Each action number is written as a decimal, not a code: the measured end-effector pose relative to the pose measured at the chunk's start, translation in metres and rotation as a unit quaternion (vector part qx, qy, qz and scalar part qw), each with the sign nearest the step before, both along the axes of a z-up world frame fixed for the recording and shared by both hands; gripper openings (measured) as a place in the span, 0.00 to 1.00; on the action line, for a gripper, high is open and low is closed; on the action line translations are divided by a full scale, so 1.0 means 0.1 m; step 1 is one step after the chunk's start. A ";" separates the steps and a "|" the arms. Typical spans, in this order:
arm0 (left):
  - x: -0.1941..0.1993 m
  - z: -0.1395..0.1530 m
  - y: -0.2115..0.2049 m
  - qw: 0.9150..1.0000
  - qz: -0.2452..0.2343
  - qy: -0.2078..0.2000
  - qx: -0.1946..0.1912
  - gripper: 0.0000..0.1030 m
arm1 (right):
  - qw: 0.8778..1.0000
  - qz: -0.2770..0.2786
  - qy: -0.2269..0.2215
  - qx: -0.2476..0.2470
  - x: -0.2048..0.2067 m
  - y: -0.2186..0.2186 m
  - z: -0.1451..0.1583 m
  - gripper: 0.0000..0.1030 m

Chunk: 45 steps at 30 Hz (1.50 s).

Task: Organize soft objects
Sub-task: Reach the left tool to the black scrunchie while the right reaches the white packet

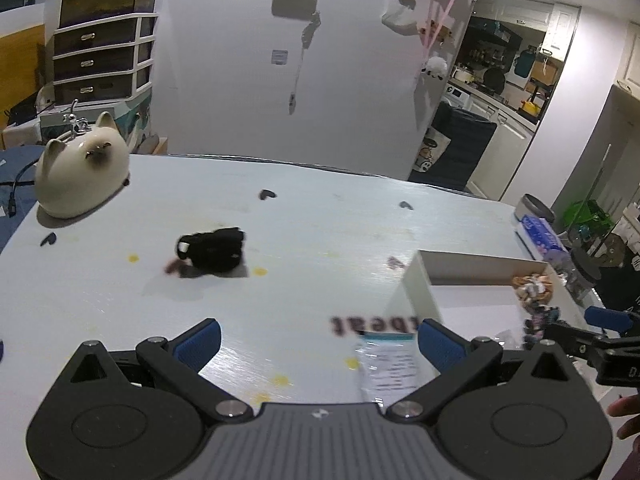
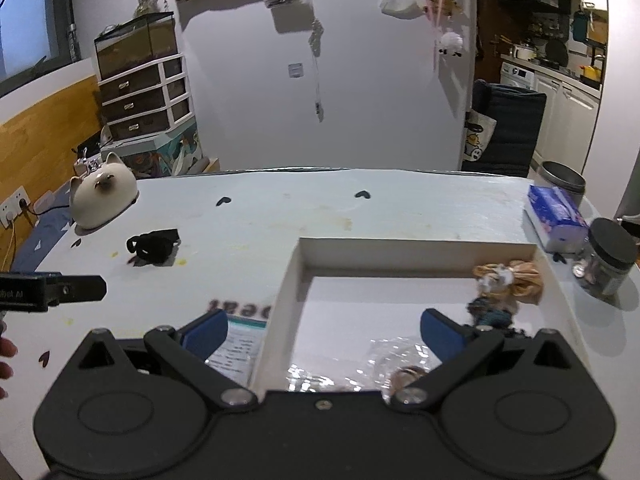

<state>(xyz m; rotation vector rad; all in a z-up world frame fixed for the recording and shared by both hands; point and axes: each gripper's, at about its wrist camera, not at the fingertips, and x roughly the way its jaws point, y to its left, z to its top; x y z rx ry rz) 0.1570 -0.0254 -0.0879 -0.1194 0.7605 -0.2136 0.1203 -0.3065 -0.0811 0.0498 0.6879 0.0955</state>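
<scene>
On the pale table, midway through a tidy-up, I hold both grippers above the near edge with nothing in either. My left gripper hangs with its blue pads wide apart over bare tabletop and a printed packet lying beside the box. My right gripper is just as widely spread, hovering over the near end of the white box.

Some of the sorting looks done, by my reading: a tan soft bundle sits in the far right corner of the box, a darker bluish soft item lies just in front of it, and crinkled clear plastic rests on the box floor near my right fingers.

What seems left is the black soft item, which lies out on the table well apart from the box, toward the left, between me and the cream cat-shaped ornament. It sits ahead of the left gripper, so I judge that one the likelier to fetch it. Whether the printed packet also counts as soft I cannot tell.

A blue tissue pack and a dark-lidded jar stand beyond the box's right wall, apparently not part of the job.
</scene>
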 end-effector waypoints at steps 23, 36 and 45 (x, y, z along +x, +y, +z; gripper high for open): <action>1.25 -0.35 0.59 0.999 -0.051 0.003 0.017 0.88 | 0.989 0.099 0.047 -0.100 0.48 0.87 -0.23 0.64; 1.80 -0.70 0.75 0.998 -0.019 0.027 0.046 0.76 | 0.952 0.177 0.128 -0.213 0.78 1.40 -0.59 0.09; 1.89 -0.92 0.83 0.998 0.004 0.063 0.020 0.46 | 0.918 0.220 0.196 -0.267 0.81 1.63 -0.94 0.01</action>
